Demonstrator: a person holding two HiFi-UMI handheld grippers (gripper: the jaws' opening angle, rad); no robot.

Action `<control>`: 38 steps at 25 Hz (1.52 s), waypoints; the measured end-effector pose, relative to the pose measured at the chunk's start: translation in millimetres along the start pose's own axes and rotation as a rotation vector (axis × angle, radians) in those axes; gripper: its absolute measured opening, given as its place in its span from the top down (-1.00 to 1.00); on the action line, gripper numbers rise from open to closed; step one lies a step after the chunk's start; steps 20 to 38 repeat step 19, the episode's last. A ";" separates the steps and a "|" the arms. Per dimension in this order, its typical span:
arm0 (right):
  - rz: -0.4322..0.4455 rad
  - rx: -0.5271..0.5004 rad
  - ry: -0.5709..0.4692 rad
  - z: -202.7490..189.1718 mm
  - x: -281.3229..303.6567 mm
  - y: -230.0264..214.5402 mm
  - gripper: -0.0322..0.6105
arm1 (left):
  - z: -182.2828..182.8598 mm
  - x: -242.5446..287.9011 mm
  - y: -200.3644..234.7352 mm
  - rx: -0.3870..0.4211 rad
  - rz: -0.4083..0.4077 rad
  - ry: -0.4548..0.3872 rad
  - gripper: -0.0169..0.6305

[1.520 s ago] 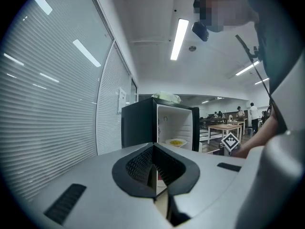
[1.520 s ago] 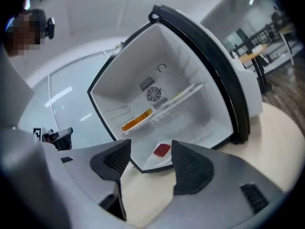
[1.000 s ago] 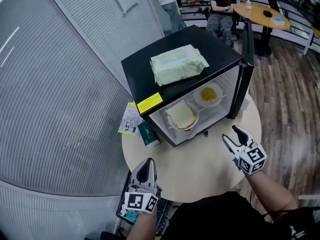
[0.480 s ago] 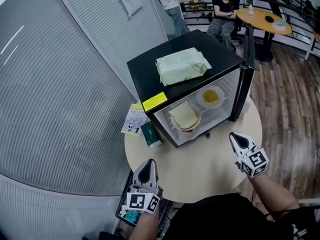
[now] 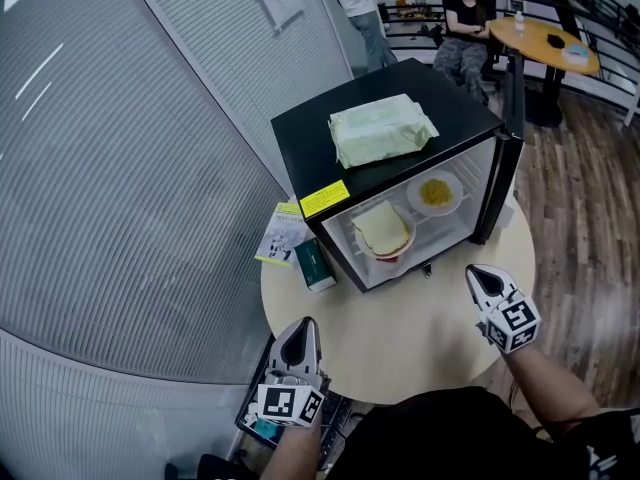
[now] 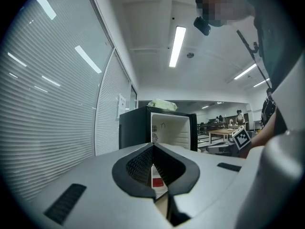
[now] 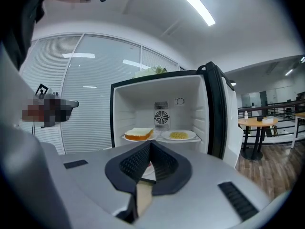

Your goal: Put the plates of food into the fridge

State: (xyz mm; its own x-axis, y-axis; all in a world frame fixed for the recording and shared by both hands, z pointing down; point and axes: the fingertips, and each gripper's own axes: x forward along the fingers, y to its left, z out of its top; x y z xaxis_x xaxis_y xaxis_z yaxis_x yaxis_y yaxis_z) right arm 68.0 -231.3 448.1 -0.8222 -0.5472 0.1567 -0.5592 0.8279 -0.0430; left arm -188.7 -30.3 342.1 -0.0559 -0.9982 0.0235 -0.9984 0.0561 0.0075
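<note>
right gripper [image 5: 474,271] jaws just closed empty, two plates [image 5: 418,197] inside open fridge [image 5: 310,138]

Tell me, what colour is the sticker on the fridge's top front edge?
The sticker is yellow, clearest in the head view.

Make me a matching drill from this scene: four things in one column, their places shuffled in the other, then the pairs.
1 bread plate
2 yellow food plate
3 pale green package
4 dark green box

A on the table beside the fridge
B on top of the fridge
C inside the fridge, right
D inside the fridge, left

Pairs: 1-D, 2-C, 3-B, 4-A
</note>
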 end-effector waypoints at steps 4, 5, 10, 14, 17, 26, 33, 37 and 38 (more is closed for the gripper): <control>0.022 -0.007 0.008 -1.5 2.4 3.3 0.89 | -5.5 2.1 -3.2 0.005 0.016 0.025 0.94; 0.028 -0.007 0.010 -2.2 3.3 4.5 0.89 | -4.1 4.2 -7.2 0.009 0.010 0.024 0.94; 0.044 0.012 0.008 -6.8 5.2 7.7 0.89 | 0.5 12.0 -22.4 0.046 -0.015 0.032 0.94; 0.047 0.036 0.019 -13.2 2.4 1.2 0.89 | 8.3 28.8 -46.6 0.053 -0.050 0.013 0.94; 0.066 0.044 0.029 -19.0 1.6 2.5 0.89 | 8.3 39.2 -74.0 0.055 -0.095 0.006 0.94; 0.099 0.051 0.040 -23.2 2.7 9.6 0.89 | 2.4 38.3 -91.4 0.062 -0.111 0.019 0.94; 0.099 0.051 0.040 -23.2 2.7 9.6 0.89 | 2.4 38.3 -91.4 0.062 -0.111 0.019 0.94; 0.099 0.051 0.040 -23.2 2.7 9.6 0.89 | 2.4 38.3 -91.4 0.062 -0.111 0.019 0.94; 0.099 0.051 0.040 -23.2 2.7 9.6 0.89 | 2.4 38.3 -91.4 0.062 -0.111 0.019 0.94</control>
